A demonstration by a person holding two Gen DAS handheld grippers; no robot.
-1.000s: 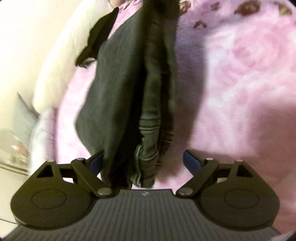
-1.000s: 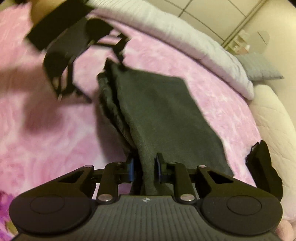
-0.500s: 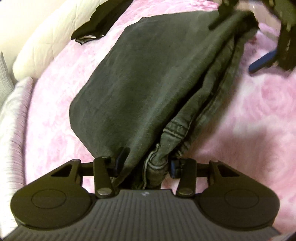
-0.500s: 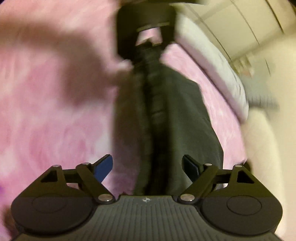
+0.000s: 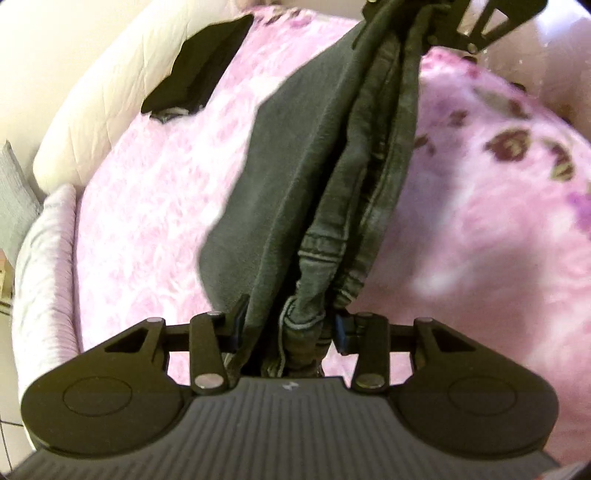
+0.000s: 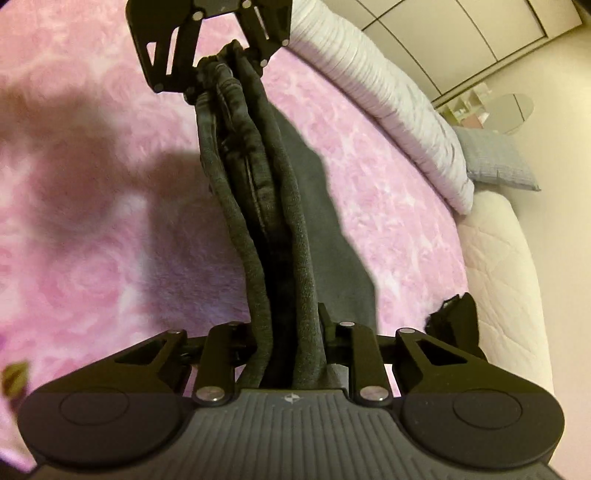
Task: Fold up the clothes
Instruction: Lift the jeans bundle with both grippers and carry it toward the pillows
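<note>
Dark grey trousers (image 5: pixel 295 166), folded lengthwise, hang stretched between both grippers above the pink bed cover. My left gripper (image 5: pixel 289 325) has the stitched hem end bunched between its blue pads; the jaws are closing and press on the cloth. In the right wrist view the trousers (image 6: pixel 258 184) run from my right gripper (image 6: pixel 290 328), whose jaws are closing and squeeze the thick folds, up to the left gripper (image 6: pixel 225 62) at the top. The right gripper (image 5: pixel 402 11) shows at the top of the left wrist view, clamped on the far end.
A pink fleece blanket (image 5: pixel 480 221) covers the bed. A black garment (image 5: pixel 199 81) lies by the cream quilted bed edge (image 5: pixel 110 85). A ribbed pale pillow (image 6: pixel 388 92) and a grey cushion (image 6: pixel 495 158) sit along the far rim.
The left gripper closed on the hem end and rose with it. The right gripper let go, opened wide, then closed again on the folds. The trousers now hang taut off the blanket.
</note>
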